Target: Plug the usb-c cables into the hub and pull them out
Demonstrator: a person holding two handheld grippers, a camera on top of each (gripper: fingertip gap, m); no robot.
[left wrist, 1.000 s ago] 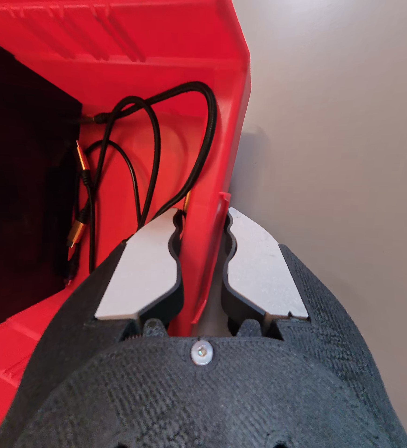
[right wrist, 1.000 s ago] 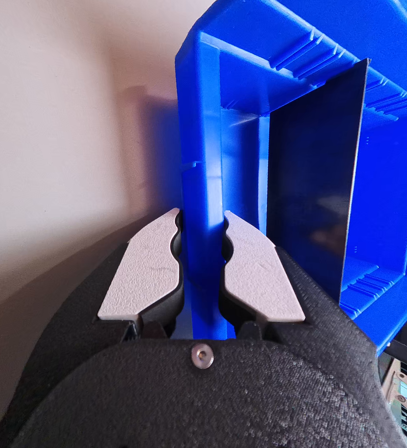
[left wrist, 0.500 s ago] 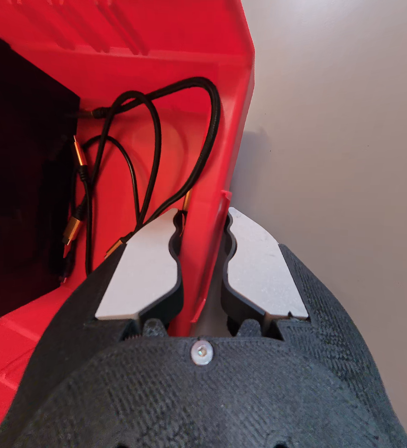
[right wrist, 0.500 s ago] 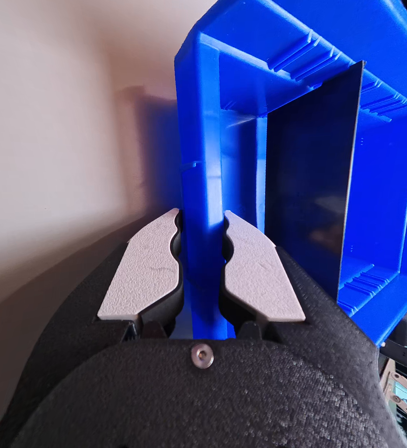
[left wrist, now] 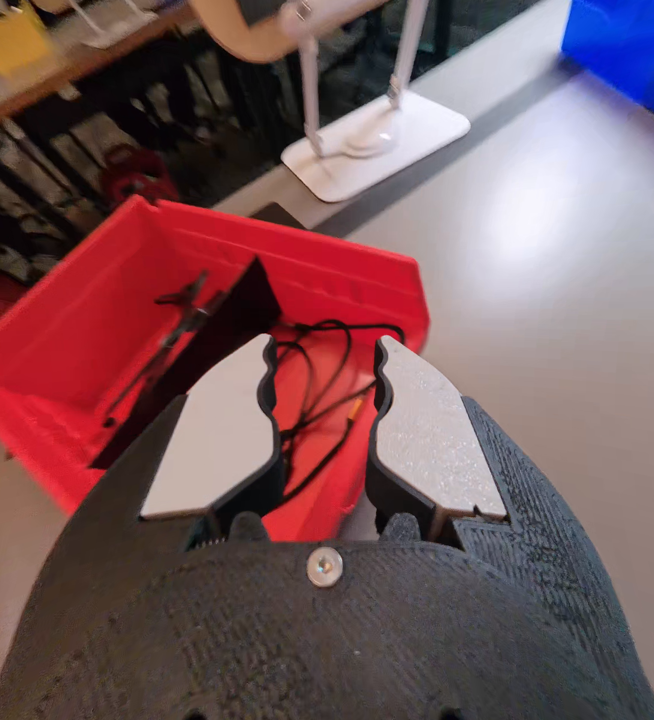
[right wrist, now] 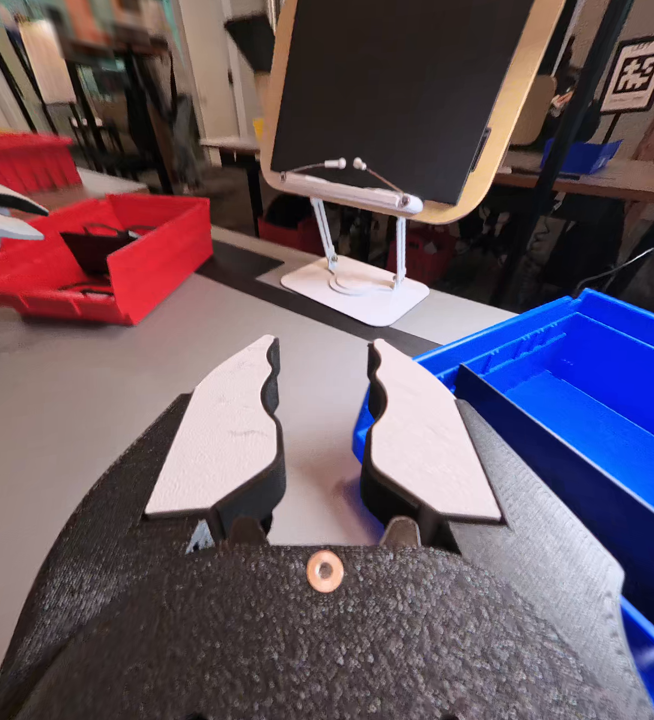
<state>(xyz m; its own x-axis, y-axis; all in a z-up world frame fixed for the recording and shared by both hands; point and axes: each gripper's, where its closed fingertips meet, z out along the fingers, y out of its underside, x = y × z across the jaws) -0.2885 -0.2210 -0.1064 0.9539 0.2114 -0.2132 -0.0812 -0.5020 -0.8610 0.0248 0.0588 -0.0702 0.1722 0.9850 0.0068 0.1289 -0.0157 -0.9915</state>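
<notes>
A red bin [left wrist: 64, 331] stands on the grey table with a black divider [left wrist: 239, 311] across it. Black usb-c cables [left wrist: 317, 393] with gold plugs [left wrist: 354, 409] lie tangled in its right compartment. A dark blurred item [left wrist: 185, 307] lies in the left compartment; I cannot tell whether it is the hub. My left gripper [left wrist: 325, 343] is open and empty, held above the cable compartment. It also shows in the right wrist view [right wrist: 45, 224], above the red bin [right wrist: 154, 269]. My right gripper [right wrist: 323, 342] is open and empty over bare table, just left of a blue bin [right wrist: 512, 339].
The blue bin holds a dark divider [right wrist: 551, 420] and nothing else that I can see; it also shows in the left wrist view [left wrist: 629, 50]. A tablet [right wrist: 387, 97] on a white stand [right wrist: 356, 288] stands at the table's far edge. Other tables and racks lie beyond.
Both grippers have let go of the bin walls, opened and pulled back. The red and blue bins now rest flat on the table, seen from farther off.
</notes>
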